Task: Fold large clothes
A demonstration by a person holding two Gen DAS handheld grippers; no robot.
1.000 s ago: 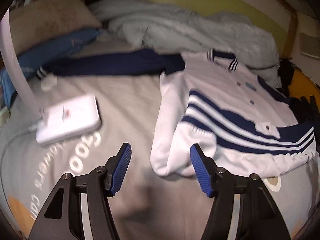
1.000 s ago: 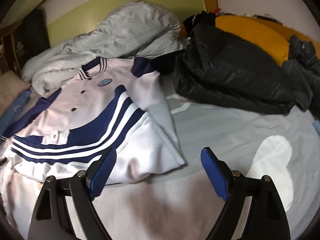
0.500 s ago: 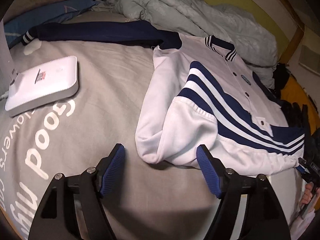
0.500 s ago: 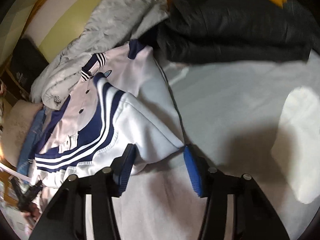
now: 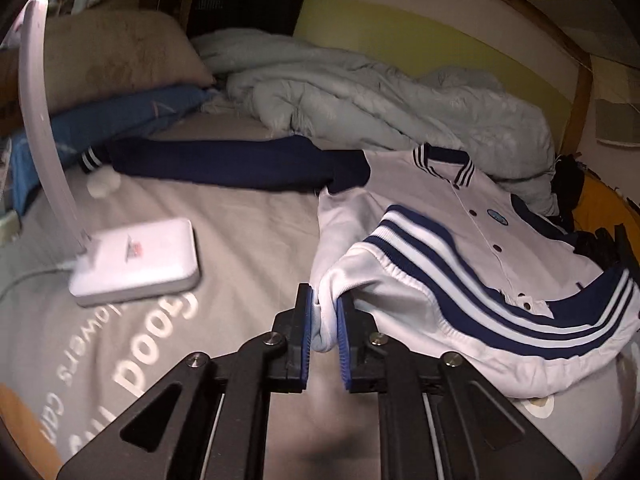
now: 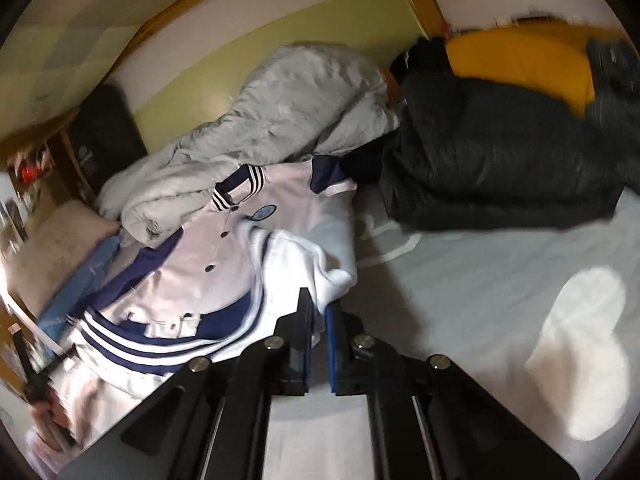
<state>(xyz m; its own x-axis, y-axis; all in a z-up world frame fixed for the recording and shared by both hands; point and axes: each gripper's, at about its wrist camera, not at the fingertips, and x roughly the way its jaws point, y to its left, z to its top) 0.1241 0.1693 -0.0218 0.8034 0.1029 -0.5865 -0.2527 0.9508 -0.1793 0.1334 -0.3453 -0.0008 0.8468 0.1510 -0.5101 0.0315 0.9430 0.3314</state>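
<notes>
Two grippers are clamped on one garment: a white varsity jacket [image 5: 448, 248] with navy stripes, lying on a grey printed bedsheet [image 5: 248, 232]. The jacket's long axis runs from its striped collar [image 5: 442, 162], at the far end near the crumpled grey duvet [image 5: 380, 100], down to the striped hem nearest the cameras. One navy sleeve [image 5: 224, 166] extends straight out to the left in the left wrist view, across the sheet, its cuff pointing toward the stacked pillows [image 5: 112, 60].

The left gripper [image 5: 324, 320] has just been closing, and its blue pads now pinch the jacket's near left hem corner; a fold of white fabric sits bunched between the jaws and bulges out below them. The right gripper [image 6: 318, 328] has likewise just been closing, and its jaws stand nearly together on the near right hem corner (only a thin layer of cloth shows between the pads). Both corners are raised off the sheet, so the hem is doubled back over the button placket.

A white lamp base [image 5: 136, 264] rests on the sheet to the left of the jacket, well apart from it. A black padded coat [image 6: 500, 160] lies beyond the jacket's right side.

The jacket's right sleeve cannot be made out. The left edge of the right wrist view is blurred.
</notes>
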